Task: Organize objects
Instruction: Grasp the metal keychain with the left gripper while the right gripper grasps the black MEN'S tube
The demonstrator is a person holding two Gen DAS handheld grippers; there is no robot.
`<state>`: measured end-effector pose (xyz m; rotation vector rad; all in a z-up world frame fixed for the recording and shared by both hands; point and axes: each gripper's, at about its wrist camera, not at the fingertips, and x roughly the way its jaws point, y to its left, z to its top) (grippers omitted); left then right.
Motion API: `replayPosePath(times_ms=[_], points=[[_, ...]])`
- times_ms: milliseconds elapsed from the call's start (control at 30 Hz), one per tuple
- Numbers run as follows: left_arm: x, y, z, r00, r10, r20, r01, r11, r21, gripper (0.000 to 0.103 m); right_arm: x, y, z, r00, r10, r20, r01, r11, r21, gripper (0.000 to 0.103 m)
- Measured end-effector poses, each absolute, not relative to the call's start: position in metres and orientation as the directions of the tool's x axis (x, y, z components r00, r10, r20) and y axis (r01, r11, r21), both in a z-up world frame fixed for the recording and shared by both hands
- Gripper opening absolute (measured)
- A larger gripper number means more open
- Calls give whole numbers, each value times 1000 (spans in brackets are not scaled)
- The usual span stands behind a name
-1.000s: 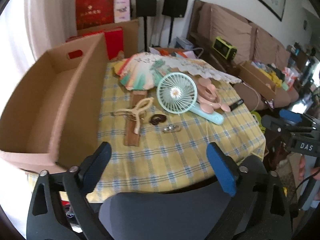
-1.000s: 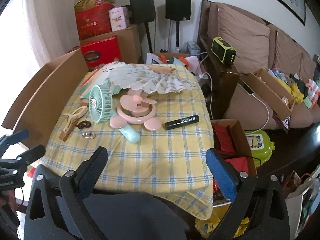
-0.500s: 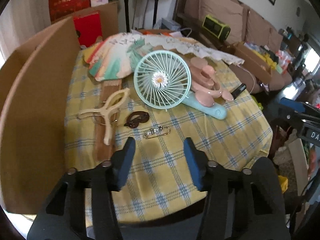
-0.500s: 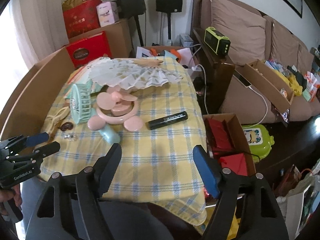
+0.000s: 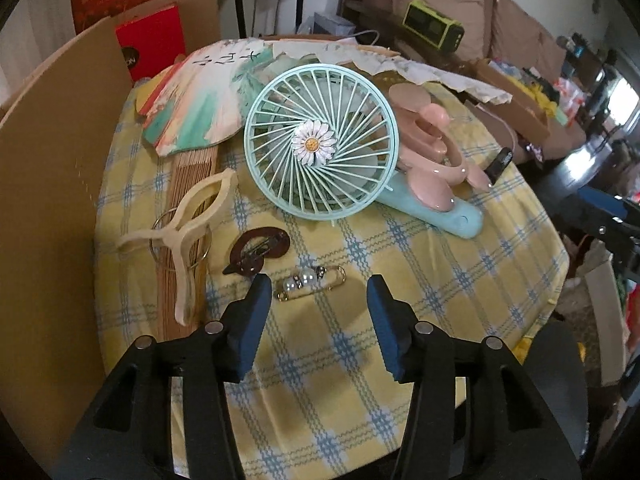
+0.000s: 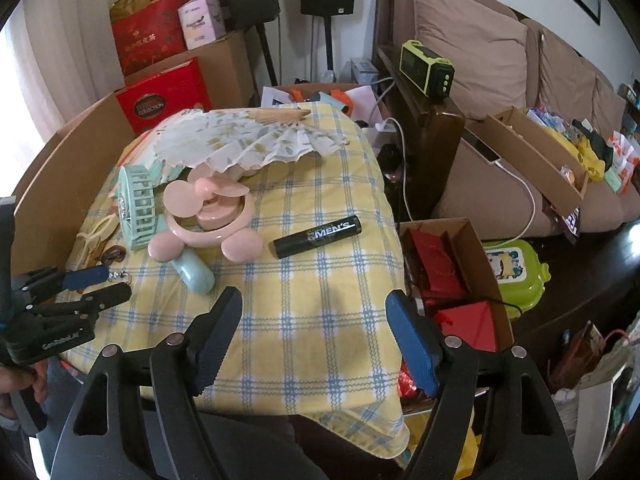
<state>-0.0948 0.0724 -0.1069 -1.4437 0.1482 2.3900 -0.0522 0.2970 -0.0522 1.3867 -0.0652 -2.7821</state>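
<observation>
Hovering over the pearl-beaded gold safety pin (image 5: pixel 310 282), the left hand-held gripper (image 5: pixel 315 292), jaws opening and empty, should straddle it squarely.

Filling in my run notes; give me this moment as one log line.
left gripper: opening, empty, over pearl pin | right gripper: open, empty | black tube: on tablecloth

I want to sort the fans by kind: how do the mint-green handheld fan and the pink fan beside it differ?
The mint-green fan has a round caged grille with a daisy at its centre; the pink fan has bare round blades inside an open ring. The green one is propped up, its grille tilted toward the left wrist camera, with its handle flat on the cloth; the pink one lies flatter, partly over that handle. Both are small plastic fans resting on the checked tablecloth.
</observation>
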Motion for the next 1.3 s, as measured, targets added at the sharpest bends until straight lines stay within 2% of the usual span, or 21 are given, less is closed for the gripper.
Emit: replayPosePath(times_ms=[200, 300, 367, 467, 700, 733, 833, 967, 1100, 1167, 1300], points=[[-93, 78, -107, -424, 240, -873, -369, -926, -76, 46, -55, 299, -55, -599, -48, -799, 4, -998, 57, 76], [-93, 76, -106, -417, 261, -870, -379, -921, -95, 31, -55, 298, -54, -599, -51, -799, 10, -998, 56, 76], [-94, 76, -105, -416, 260, -872, -387, -918, -89, 18, -56, 296, -54, -599, -53, -799, 16, -998, 55, 76], [-94, 75, -105, -411, 261, -873, -399, -913, -85, 8, -57, 292, -53, -599, -55, -799, 23, -998, 52, 76], [-90, 74, -102, -404, 296, -866, -414, -903, -115, 7, -57, 286, -53, -598, -59, -800, 34, -998, 48, 76], [-91, 72, -102, -409, 297, -863, -404, -907, -121, 11, -58, 285, -54, -598, -58, -800, 34, -998, 47, 76], [-98, 70, -101, -421, 286, -861, -380, -917, -119, 30, -61, 285, -55, -597, -57, -800, 36, -998, 45, 77], [-99, 75, -100, -426, 285, -859, -392, -914, -109, 32, -72, 288, -56, -607, -60, -793, 34, -998, 49, 78], [-99, 86, -105, -404, 275, -872, -427, -900, -87, 29, -83, 295, -58, -607, -54, -793, 27, -999, 47, 78], [-97, 90, -105, -403, 278, -872, -447, -891, -78, 8, -87, 299, -59, -608, -48, -792, 22, -999, 43, 78], [-93, 93, -105, -400, 287, -870, -470, -880, -74, 9, -91, 306, -61, -604, -43, -796, 15, -999, 42, 78]])
